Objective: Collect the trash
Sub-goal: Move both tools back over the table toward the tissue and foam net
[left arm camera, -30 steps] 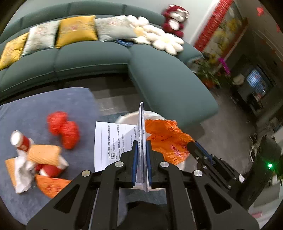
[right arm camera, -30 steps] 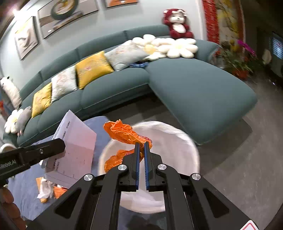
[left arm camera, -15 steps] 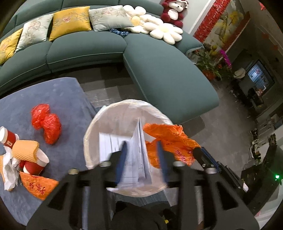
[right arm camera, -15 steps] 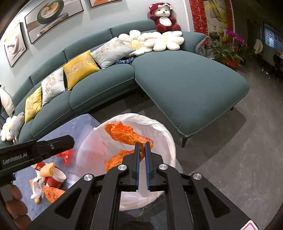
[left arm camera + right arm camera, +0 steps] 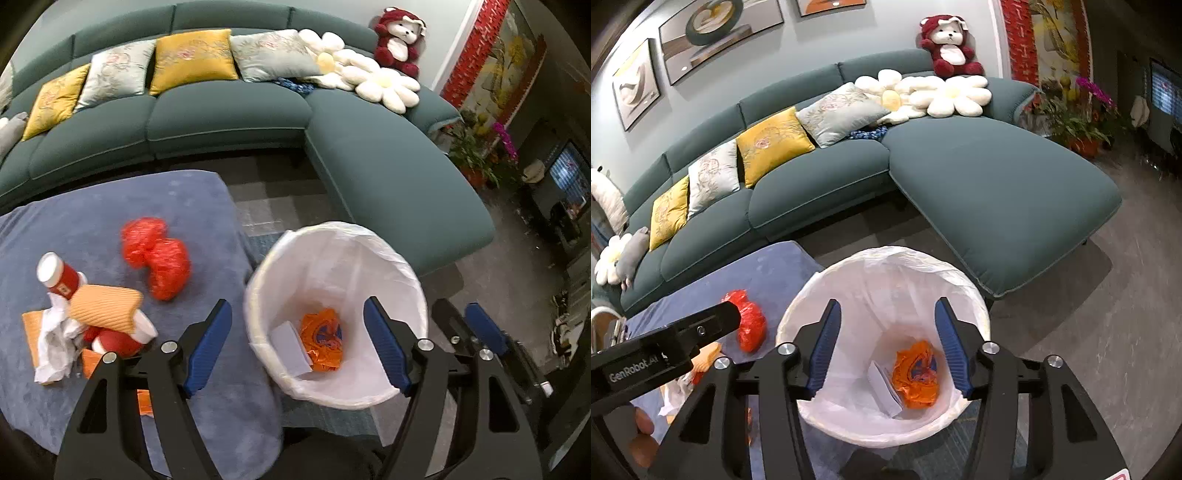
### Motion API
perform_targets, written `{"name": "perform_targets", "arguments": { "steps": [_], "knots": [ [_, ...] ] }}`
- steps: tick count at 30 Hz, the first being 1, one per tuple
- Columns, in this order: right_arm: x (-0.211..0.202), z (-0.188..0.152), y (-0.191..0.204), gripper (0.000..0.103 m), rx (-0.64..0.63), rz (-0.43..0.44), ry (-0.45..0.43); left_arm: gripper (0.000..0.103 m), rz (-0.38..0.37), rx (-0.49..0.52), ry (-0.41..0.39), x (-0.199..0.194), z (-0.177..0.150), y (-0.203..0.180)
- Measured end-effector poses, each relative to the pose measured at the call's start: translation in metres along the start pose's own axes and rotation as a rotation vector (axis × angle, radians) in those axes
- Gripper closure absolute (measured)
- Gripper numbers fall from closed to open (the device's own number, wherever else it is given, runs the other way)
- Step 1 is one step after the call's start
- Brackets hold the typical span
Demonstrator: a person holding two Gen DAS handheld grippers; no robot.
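Note:
A white-lined trash bin point(image 5: 369, 243) point(image 5: 882, 258) stands on the floor beside a blue-covered table point(image 5: 110, 206) point(image 5: 768, 269). At its bottom lie an orange plastic bag point(image 5: 323, 339) point(image 5: 918, 376) and a white paper point(image 5: 291, 347) point(image 5: 884, 387). My left gripper point(image 5: 297, 347) hovers over the bin, jaws opening with nothing between them. My right gripper point(image 5: 886, 347) is likewise above the bin, jaws opening and empty. On the table remain a red plastic bag point(image 5: 157, 256) point(image 5: 750, 325), red paper cups point(image 5: 59, 277), an orange ribbed sleeve point(image 5: 105, 308) and crumpled white tissue point(image 5: 53, 345).
A curved green sofa point(image 5: 229, 114) point(image 5: 997, 177) with yellow and grey cushions runs behind the table and bin. A red plush bear point(image 5: 947, 46) sits on its back. Potted flowers point(image 5: 1082, 118) stand at the far right on the grey floor.
Both grippers opened. The paper left the left gripper and the orange bag left the right one; both now lie at the bottom of the bin.

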State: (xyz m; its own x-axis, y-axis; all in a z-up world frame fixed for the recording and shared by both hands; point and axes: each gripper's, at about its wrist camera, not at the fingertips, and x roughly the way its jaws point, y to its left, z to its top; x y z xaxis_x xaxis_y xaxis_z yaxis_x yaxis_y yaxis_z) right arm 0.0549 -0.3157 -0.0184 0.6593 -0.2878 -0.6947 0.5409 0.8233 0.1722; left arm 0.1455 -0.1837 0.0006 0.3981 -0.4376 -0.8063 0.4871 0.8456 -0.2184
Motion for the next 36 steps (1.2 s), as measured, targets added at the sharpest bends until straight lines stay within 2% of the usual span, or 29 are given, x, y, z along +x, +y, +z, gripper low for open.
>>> {"name": "perform_targets", "arguments": {
  "steps": [10,13,29,36],
  "knots": [
    [-0.012,-0.014,0.043,0.041,-0.077,0.040,0.004,0.031,0.086,-0.078,-0.021,-0.020,-0.019,0.054],
    [-0.014,-0.021,0.060,0.039,-0.103,0.062,0.013,0.026,0.107,-0.126,-0.023,-0.027,-0.027,0.077],
    [-0.019,-0.070,0.152,0.035,-0.252,0.146,0.074,0.020,0.260,-0.304,-0.027,-0.053,-0.082,0.199],
    [-0.012,-0.091,0.187,0.034,-0.296,0.165,0.116,0.020,0.290,-0.376,-0.002,-0.059,-0.104,0.249]
  ]
}}
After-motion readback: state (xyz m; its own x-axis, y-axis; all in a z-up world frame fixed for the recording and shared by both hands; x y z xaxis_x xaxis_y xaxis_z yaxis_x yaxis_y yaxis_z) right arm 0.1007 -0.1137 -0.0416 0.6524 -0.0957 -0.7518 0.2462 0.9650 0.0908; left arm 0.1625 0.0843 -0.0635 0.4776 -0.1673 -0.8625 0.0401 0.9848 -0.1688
